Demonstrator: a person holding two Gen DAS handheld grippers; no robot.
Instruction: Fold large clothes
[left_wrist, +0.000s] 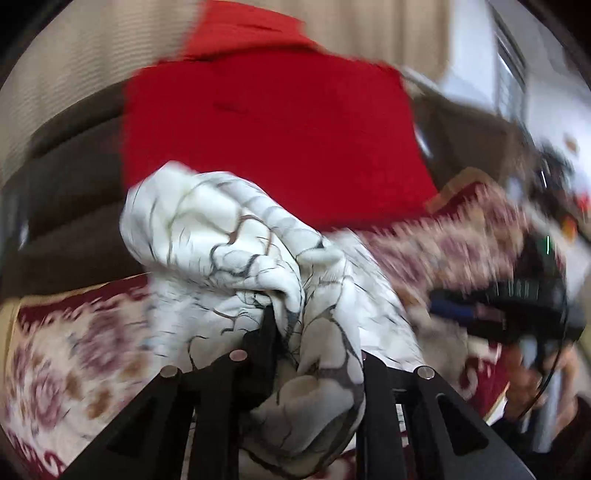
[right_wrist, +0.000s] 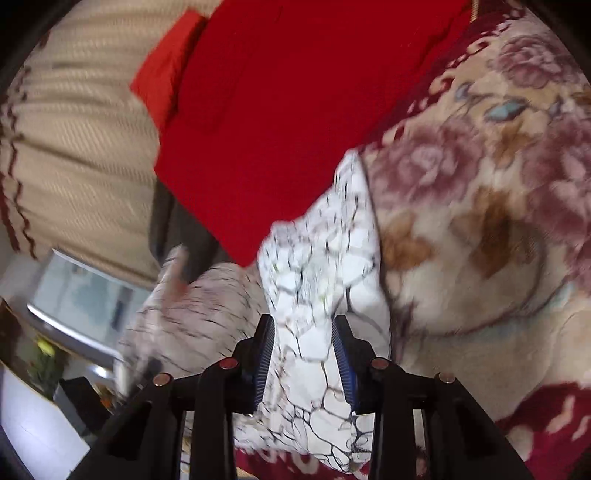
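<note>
Both tongs hold the same white garment with dark crack-like lines (left_wrist: 236, 240), lifted above the flowered blanket (right_wrist: 480, 206), which covers a bed or sofa; I cannot tell which. The left tongs (left_wrist: 295, 325) are closed far on a thick bunch of the cloth, which swells around the fingers and hides most of them. The right tongs (right_wrist: 304, 332) are closed only partly, with a flat band of the same cloth pressed between the blue ribbed pads (right_wrist: 266, 354).

I judge that the step in hand is to spread the garment before the first fold. To do it well, the two tongs should move apart until the cloth hangs straight between them, then lay it down on a free part of the blanket. The left grasp takes many layers at once, so a corner may be trapped inside; it is better to check this.

The garment looks thin, soft and smooth, and it wrinkles easily. The blanket looks thick and fluffy, with rose flowers and a dark red border. A red folded cloth (right_wrist: 295, 110), flat and matte, lies toward the far edge of the blanket. Both views are blurred.
</note>
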